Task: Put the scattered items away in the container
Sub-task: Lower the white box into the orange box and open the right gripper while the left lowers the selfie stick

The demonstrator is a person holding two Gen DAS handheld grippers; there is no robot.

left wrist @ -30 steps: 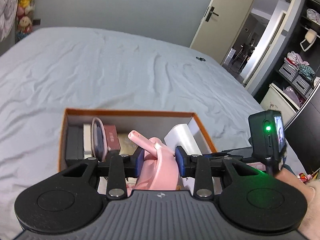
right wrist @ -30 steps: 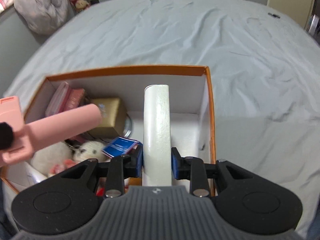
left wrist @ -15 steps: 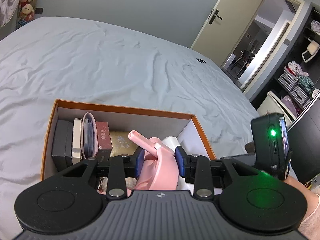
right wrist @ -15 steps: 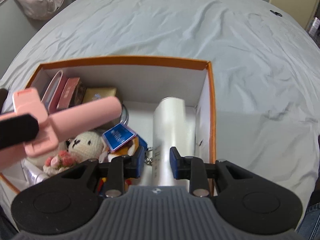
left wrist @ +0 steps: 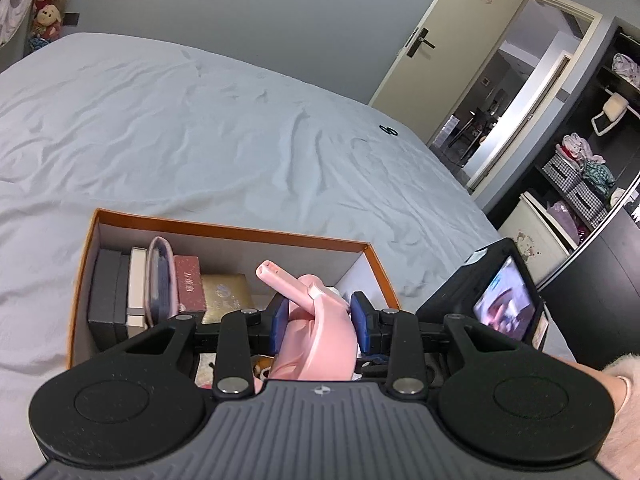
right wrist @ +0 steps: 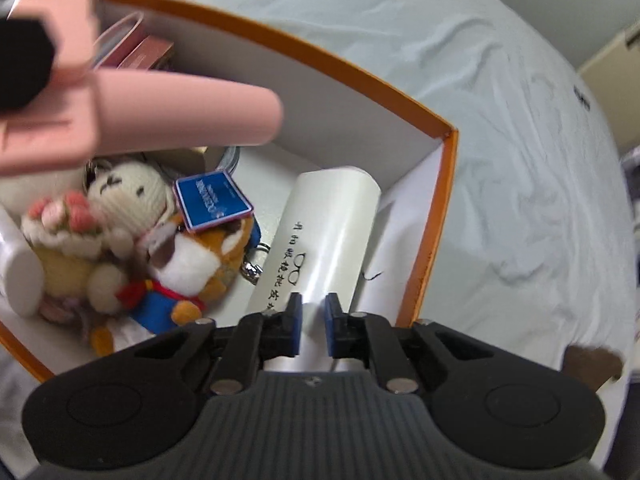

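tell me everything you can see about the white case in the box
The white case is a smooth, glossy, rounded oblong, plastic by the look, with black characters and a small glasses drawing printed on top. It lies flat on the floor of the orange box, beside its right wall. The right gripper hangs above its near end, fingers narrowly apart, not gripping.

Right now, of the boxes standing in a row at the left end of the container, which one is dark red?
The maroon box with gold lettering, last in the row beside the flat gold box. The black box and cream box stand further left.
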